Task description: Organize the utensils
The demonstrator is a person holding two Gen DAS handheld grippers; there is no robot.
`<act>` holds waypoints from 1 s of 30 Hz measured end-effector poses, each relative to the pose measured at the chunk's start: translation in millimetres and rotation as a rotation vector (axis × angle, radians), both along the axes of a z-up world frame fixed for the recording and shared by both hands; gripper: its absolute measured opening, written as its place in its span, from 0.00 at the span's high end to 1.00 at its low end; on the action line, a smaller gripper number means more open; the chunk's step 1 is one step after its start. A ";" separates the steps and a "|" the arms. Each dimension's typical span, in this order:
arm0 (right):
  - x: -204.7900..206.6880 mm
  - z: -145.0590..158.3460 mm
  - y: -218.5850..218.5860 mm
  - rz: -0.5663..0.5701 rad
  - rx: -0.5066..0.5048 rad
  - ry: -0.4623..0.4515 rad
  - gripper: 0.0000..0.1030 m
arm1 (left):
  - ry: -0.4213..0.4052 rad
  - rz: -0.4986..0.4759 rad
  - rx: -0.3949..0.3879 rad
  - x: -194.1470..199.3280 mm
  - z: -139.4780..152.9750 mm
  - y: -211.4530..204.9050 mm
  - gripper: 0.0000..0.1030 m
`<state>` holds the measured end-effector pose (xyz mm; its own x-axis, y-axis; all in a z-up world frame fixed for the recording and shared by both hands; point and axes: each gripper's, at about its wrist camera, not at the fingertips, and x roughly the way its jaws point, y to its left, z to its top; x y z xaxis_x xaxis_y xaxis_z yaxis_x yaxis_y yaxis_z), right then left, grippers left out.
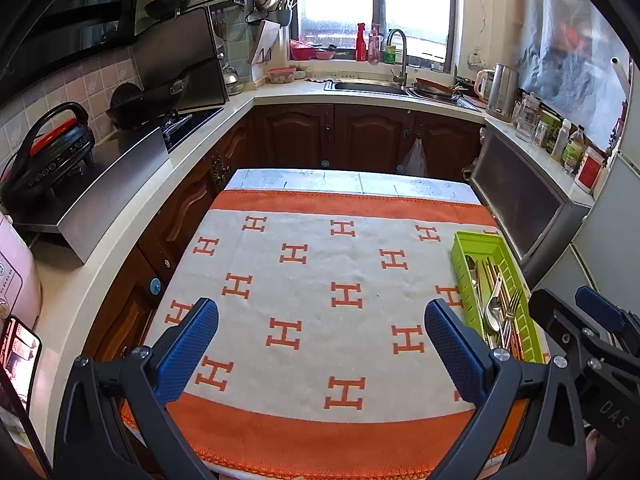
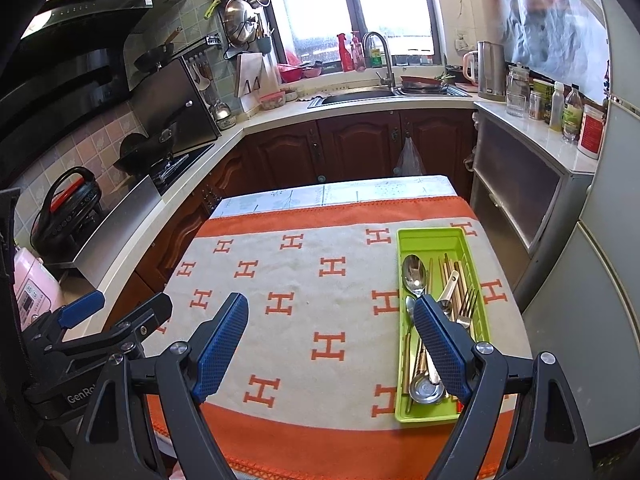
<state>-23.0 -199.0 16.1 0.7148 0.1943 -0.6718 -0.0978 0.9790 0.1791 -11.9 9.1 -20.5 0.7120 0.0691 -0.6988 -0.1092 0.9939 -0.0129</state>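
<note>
Left tongs (image 1: 321, 350) wide apart, empty, above bench (image 1: 304, 292) near front edge. Middle of cloth bare, no loose utensils seen. Right tongs (image 2: 330, 344) also wide apart, empty, right finger over tray (image 2: 436, 240). Tray lies along right edge of bench; spoons (image 2: 414, 272), fork (image 2: 466, 308), chopsticks (image 2: 444, 270) already inside, mixed in one heap. Judgement: collecting seems finished; perhaps only sorting inside tray is left.

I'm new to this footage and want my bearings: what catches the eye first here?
The orange-and-cream cloth patterned with H shapes covers the table and fills the middle. On its right side lies a lime green tray holding spoons, a fork and chopsticks. Both the left gripper and the right gripper stand open and empty.
</note>
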 end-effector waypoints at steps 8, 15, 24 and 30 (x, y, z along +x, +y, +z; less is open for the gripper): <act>2.9 -10.7 -0.1 0.012 0.003 0.017 0.16 | 0.005 0.006 -0.001 0.9 -1.4 0.4 0.01; 3.8 -11.1 2.0 0.014 0.001 0.019 0.16 | 0.008 0.011 0.000 0.1 -1.7 1.6 0.01; 5.2 -15.9 6.7 0.020 -0.002 0.029 0.16 | 0.008 0.014 -0.001 0.0 -2.5 2.8 0.01; 4.7 -15.5 7.5 0.018 -0.002 0.031 0.16 | 0.013 0.020 -0.004 -2.0 -4.6 5.9 0.01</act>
